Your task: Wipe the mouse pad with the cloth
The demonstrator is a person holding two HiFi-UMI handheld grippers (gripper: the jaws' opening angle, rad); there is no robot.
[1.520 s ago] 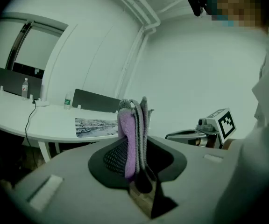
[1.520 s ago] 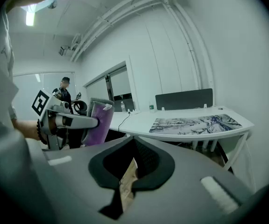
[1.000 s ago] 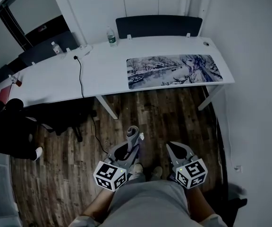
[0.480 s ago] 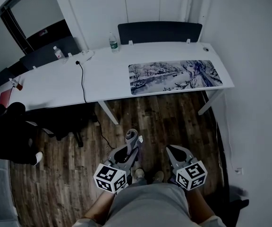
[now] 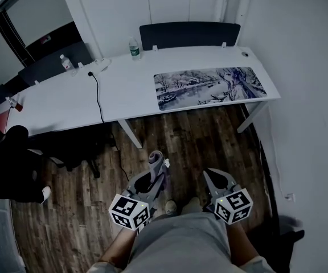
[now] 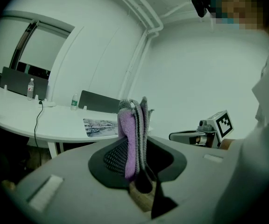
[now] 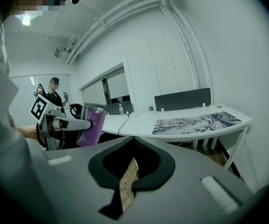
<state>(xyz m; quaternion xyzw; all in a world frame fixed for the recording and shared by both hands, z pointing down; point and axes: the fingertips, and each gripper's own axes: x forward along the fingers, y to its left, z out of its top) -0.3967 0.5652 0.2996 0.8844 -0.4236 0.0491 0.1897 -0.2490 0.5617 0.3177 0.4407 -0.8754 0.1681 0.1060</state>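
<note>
On desk: one mouse pad, two bottles; left fingers clamp one cloth; right fingers together.

No word, number or brand can be read here. The white cube on the left gripper and the white cube on the right gripper carry only square black-and-white code patterns. The label on the clear plastic bottle, far on the desk, is too small to read. The long rectangular mouse pad bears a printed picture only.
</note>
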